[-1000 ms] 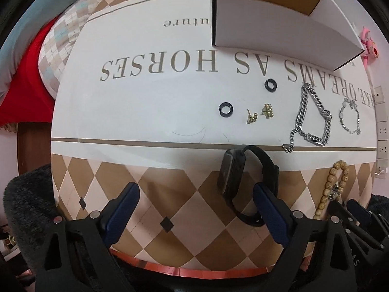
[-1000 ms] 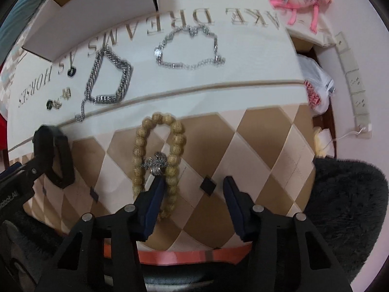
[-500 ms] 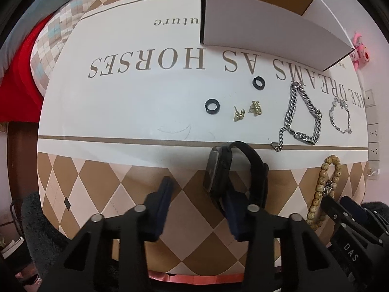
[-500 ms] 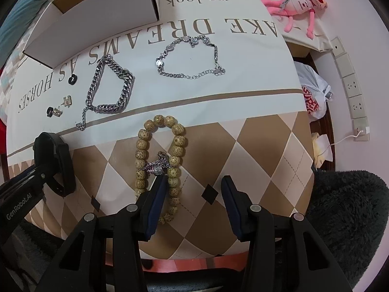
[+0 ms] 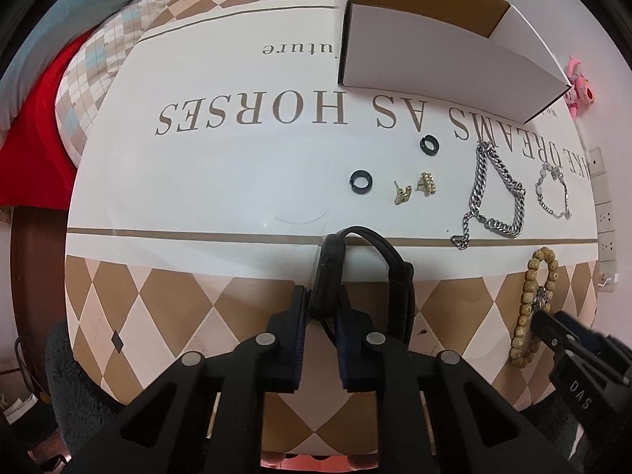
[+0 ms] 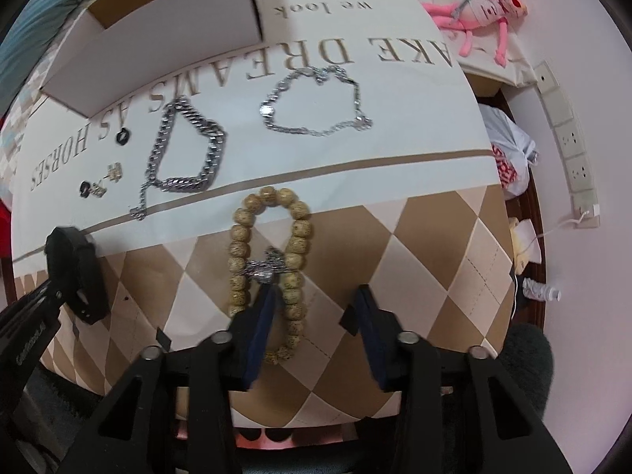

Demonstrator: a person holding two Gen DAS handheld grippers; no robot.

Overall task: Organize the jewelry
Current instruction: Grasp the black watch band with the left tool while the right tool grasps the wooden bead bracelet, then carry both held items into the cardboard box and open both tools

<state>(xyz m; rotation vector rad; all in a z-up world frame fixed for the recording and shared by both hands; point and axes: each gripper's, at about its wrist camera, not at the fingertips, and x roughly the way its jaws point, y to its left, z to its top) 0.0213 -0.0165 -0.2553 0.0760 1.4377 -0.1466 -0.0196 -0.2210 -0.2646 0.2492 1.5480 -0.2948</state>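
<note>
My left gripper (image 5: 322, 308) is shut on the face of a black smartwatch (image 5: 330, 272), whose band loops to the right on the checked cloth; it also shows in the right wrist view (image 6: 75, 272). My right gripper (image 6: 314, 312) is open, its left finger lying over a wooden bead bracelet (image 6: 268, 245), seen in the left wrist view too (image 5: 533, 304). A thick silver chain (image 5: 493, 197), a thin silver bracelet (image 6: 316, 102), two black rings (image 5: 361, 181) and two gold earrings (image 5: 414, 189) lie on the white part of the cloth.
An open white cardboard box (image 5: 434, 51) stands at the far side of the cloth. A pink plush toy (image 6: 478, 12) lies far right. Wall sockets (image 6: 568, 138) and a plastic bag (image 6: 509, 158) are past the right edge.
My left gripper has moved forward and closed from wide open onto the smartwatch face. My right gripper has shifted slightly over the bead bracelet and stays open.
</note>
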